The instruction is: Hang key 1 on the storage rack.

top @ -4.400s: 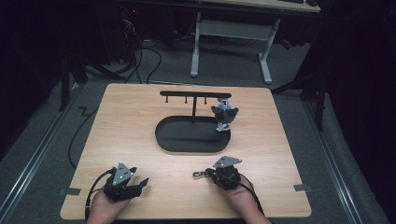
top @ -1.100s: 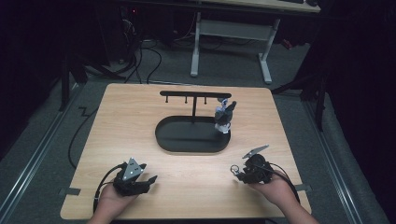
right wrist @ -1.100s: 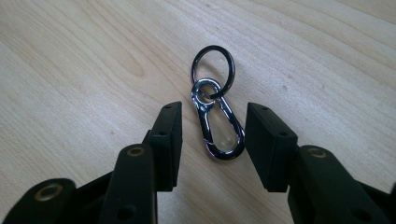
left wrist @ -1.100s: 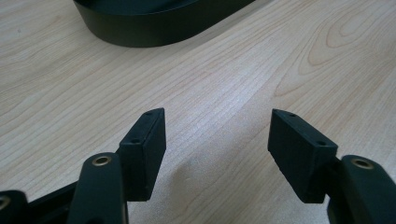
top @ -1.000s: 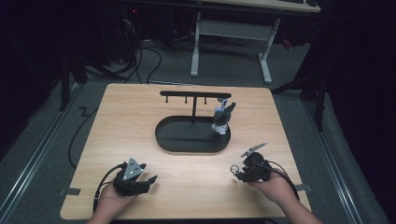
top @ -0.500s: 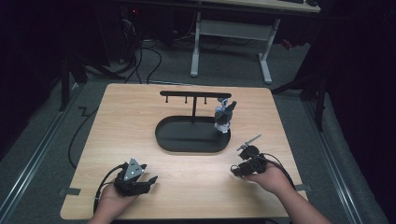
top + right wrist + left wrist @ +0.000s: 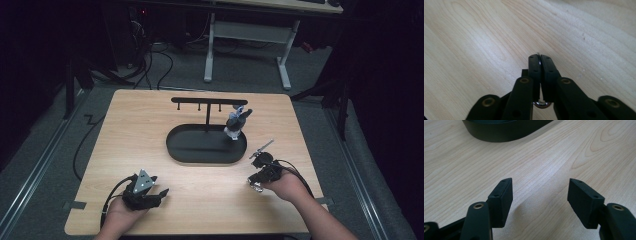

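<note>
My right gripper (image 7: 255,184) is at the table's front right, tilted down at the wood. Its jaws have just been closing and now stand shut (image 7: 539,58) on a thin shiny metal piece (image 7: 538,53), whose rounded part shows below the pads; what hangs from it is hidden. My left gripper (image 7: 161,192) rests at the front left, open (image 7: 540,187) with bare wood between its pads. A black oval tray (image 7: 200,150) with a T-shaped hook stand (image 7: 209,101) sits mid-table. A small grey-blue figure (image 7: 236,121) hangs at the stand's right end.
The light wooden table (image 7: 150,125) ends close behind both hands. The tray's dark wall (image 7: 506,132) lies ahead of the left gripper. Cables (image 7: 82,145) trail off the left edge, and a white desk frame (image 7: 245,45) stands on the floor beyond.
The right gripper has shifted a little up the table toward the tray and its jaws have gone from partly open to shut. The left hand has stayed put.
</note>
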A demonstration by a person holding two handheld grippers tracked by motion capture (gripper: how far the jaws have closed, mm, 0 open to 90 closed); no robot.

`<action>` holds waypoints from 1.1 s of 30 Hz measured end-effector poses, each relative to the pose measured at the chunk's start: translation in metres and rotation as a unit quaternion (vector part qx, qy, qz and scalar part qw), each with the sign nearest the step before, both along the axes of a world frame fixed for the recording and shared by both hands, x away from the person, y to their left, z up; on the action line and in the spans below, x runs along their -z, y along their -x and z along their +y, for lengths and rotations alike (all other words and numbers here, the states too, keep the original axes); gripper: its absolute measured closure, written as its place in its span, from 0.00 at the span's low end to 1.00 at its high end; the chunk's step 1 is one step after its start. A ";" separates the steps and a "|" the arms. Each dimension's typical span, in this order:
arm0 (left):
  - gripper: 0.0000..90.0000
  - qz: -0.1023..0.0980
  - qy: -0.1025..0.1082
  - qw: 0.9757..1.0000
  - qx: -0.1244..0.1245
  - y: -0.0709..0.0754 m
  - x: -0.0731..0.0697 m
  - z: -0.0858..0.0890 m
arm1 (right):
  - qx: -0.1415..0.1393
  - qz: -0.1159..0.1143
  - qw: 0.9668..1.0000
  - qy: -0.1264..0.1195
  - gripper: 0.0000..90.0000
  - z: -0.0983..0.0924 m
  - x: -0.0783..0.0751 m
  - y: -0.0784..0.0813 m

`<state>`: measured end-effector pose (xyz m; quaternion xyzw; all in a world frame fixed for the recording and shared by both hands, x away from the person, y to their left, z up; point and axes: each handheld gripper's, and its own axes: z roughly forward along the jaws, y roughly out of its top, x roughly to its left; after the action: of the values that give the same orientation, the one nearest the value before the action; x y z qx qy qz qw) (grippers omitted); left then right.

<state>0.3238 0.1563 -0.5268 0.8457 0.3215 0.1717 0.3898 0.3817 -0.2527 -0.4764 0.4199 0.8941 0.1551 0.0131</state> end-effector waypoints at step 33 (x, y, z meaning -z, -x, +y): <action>0.42 0.002 -0.007 1.000 0.008 0.000 0.001 -0.004 | 0.020 -0.012 1.000 0.002 0.98 -0.027 0.003 0.048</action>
<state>0.3235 0.1519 -0.5279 0.8514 0.3138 0.1692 0.3846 0.3336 -0.2794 -0.4794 0.4362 0.8854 0.1580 0.0275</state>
